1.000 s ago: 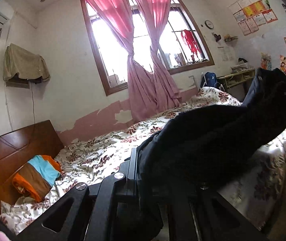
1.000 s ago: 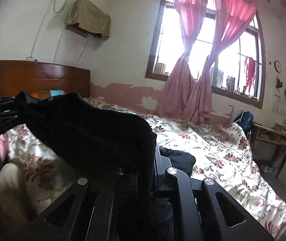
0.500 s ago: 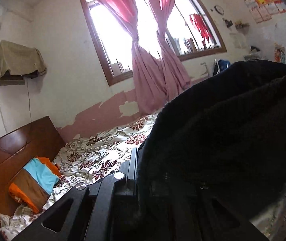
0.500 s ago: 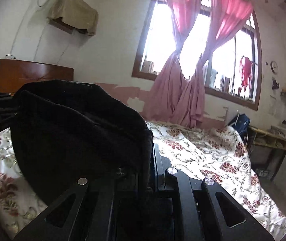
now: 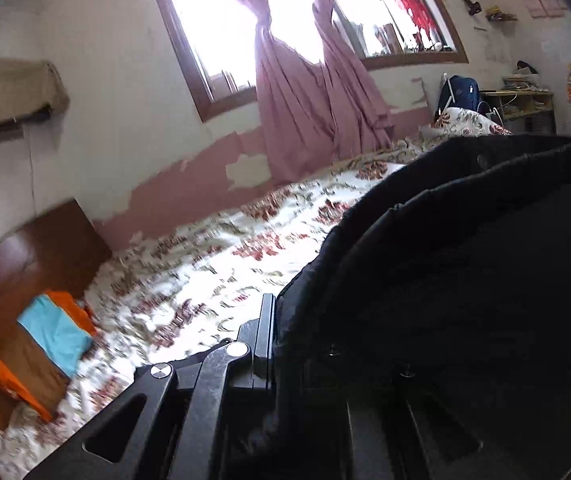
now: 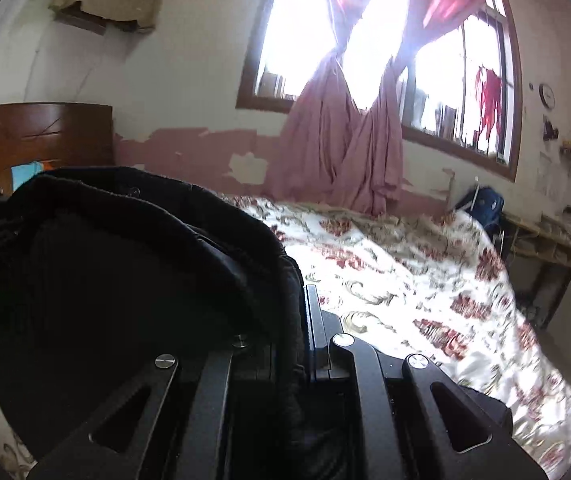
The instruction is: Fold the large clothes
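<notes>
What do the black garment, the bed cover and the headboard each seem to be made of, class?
Black garment: thick matte fabric with a nubby surface, perhaps fleece or wool. Bed cover: smooth printed cloth with a slight sheen, possibly satin or polyester. Headboard: reddish-brown wood, glossy as if varnished.

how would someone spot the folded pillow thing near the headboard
Find the wooden headboard at the end of the floral-covered bed. Right against it lies a folded bundle in orange, turquoise and brown blocks, the only plain-coloured item on that flowery cover.
</notes>
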`<state>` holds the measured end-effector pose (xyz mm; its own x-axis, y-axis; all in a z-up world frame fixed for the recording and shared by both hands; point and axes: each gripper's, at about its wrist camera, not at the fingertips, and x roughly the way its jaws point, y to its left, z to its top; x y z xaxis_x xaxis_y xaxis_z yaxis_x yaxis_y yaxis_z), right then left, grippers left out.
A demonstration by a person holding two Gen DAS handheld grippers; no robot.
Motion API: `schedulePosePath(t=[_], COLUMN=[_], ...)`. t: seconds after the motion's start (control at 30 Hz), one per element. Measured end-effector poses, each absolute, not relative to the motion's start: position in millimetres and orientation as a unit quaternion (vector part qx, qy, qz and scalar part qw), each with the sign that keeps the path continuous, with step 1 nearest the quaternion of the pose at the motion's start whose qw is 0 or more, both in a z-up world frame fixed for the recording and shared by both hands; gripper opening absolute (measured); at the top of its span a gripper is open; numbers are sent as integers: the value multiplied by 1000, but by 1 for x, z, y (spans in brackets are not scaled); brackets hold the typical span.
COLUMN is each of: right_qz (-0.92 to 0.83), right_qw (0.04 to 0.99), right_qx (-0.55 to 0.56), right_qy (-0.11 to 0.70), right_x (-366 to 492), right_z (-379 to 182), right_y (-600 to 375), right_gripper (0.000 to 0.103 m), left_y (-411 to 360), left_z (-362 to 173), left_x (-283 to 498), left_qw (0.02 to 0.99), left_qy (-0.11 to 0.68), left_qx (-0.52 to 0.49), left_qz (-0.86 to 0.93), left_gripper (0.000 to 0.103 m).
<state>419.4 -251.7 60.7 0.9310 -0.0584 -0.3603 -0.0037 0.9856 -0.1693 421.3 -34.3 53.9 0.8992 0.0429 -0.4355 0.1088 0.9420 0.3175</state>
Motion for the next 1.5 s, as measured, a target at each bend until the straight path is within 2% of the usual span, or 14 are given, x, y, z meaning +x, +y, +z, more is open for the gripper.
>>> schedulePosePath(t=[0.23,0.27,0.37,0.4,0.43,0.5,0.53,0.6,0.67,0.8,1.03,1.13,1.23,1.5], right_qz=[-12,-9,1,4,5,7,11,22,32,65,133,120,111,86], right_qw=[975,975,975,976,977,980,983,984,982,976,952,948,951,953], right_qx=[-70,-67,-65,-67,-69,-67,-63,-61,-61,-66,-94,-110,-80,-84], right_qy=[212,212,212,210,204,187,174,168,176,197,258,274,277,277], right_x=[438,438,434,432,429,419,412,398,384,347,295,302,320,387], right_z=[24,23,22,22,24,27,30,33,33,23,-24,-36,-38,-35], right_y=[-261,-263,-266,-266,-267,-268,-268,-268,-269,-269,-258,-254,-260,-258], right_gripper=[10,11,14,20,25,64,69,70,70,77,78,78,78,78], left_y=[-27,-24,-15,-11,-7,1,6,12,12,8,-5,-15,-24,-22], left_z=[20,19,21,22,24,29,34,40,42,41,1,-22,-34,-36], left_x=[443,443,444,445,442,433,421,410,402,373,316,308,314,359], left_qw=[954,954,956,957,958,965,973,977,975,973,955,944,941,947], left_qy=[273,274,274,275,274,254,222,206,213,206,239,259,267,277], left_qx=[121,112,87,77,67,55,47,40,46,71,91,114,131,76], left_qz=[-33,-40,-49,-52,-53,-39,-29,-48,-47,-79,-152,-170,-165,-146], left_gripper=[11,13,26,35,61,101,101,101,101,101,101,101,102,103])
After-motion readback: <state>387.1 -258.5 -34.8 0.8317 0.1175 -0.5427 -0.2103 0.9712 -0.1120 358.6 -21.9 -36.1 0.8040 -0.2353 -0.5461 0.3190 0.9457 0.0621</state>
